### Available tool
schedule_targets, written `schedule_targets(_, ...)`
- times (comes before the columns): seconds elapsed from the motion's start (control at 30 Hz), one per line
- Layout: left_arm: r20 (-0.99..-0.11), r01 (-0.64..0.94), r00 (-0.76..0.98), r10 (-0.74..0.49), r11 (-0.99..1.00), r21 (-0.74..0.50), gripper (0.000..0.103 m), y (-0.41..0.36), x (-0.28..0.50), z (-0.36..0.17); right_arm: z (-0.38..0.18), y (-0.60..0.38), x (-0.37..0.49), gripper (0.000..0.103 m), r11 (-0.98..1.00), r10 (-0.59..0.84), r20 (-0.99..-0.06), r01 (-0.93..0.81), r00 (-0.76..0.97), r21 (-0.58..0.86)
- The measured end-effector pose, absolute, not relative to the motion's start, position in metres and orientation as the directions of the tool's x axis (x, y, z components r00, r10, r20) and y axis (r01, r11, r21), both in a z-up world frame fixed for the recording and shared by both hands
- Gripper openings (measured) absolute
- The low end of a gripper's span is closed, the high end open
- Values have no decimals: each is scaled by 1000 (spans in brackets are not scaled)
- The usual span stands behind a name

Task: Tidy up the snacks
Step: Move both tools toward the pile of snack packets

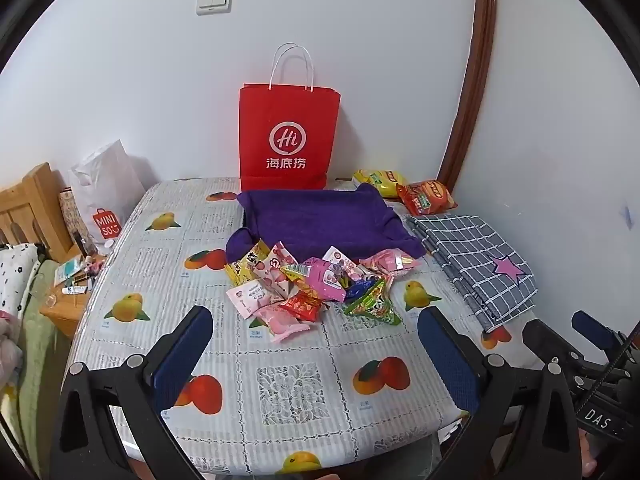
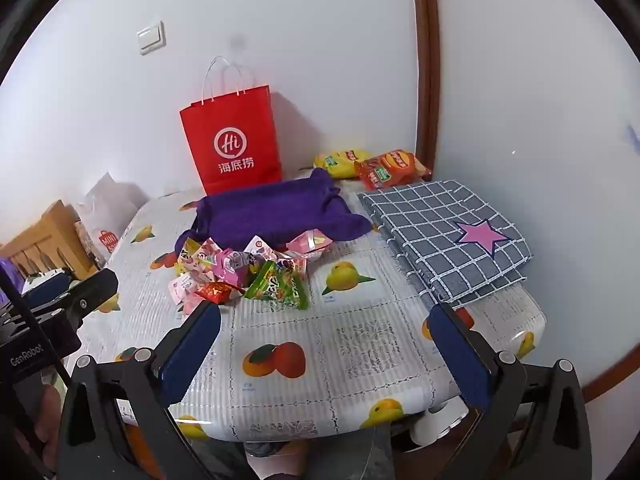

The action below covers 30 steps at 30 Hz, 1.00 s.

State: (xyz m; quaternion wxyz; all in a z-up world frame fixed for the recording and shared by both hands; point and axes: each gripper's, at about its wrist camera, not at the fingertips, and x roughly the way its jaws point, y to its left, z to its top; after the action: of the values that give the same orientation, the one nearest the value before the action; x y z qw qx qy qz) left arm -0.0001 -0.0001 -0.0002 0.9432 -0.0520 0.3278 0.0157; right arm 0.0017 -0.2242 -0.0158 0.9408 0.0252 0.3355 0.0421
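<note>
My landmark is the purple cloth tray (image 1: 320,218) in the middle of the table (image 1: 280,392). The snack pile (image 1: 312,288) lies against its near edge, packets overlapping so much that I cannot count them or read most labels; a green packet (image 2: 280,290) lies at the pile's near right edge and a red one (image 1: 302,306) at its near side. The tray's inside is partly hidden by its own raised rim, so I cannot tell whether anything lies in it.

Behind the tray a red paper bag (image 1: 289,136) stands upright against the wall. To the tray's far right lie a yellow chip bag (image 2: 340,162) and an orange chip bag (image 2: 390,168), side by side. Right of the tray is a folded checked cloth (image 2: 448,236) with a pink star.

My left gripper (image 1: 316,344) hangs over the near table, jaws spread wide, holding nothing. The right gripper (image 2: 326,340) is equally wide apart and empty.

Only the left view shows the white Miniso bag (image 1: 106,196) and cluttered bedside stand (image 1: 68,292) clearly, left of the tray; the right view cuts them off behind the other gripper's body.
</note>
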Motion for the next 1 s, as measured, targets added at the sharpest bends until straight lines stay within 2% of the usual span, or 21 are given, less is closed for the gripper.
schedule_targets(0.23,-655,-54,755,-31,993,-110,103,-3,7,5,-12,-222,-5,103,996,84,-625,-66,776,52)
schedule_targets(0.37,-631,-49,774,-41,991,-125,103,-1,-1,3,-10,-221,-3,103,996,90,-627,-69,774,58)
schedule_targets(1.0,-632,-40,773,-54,990,-132,103,3,5,-6,-5,-217,-8,103,993,116,-590,-82,799,85)
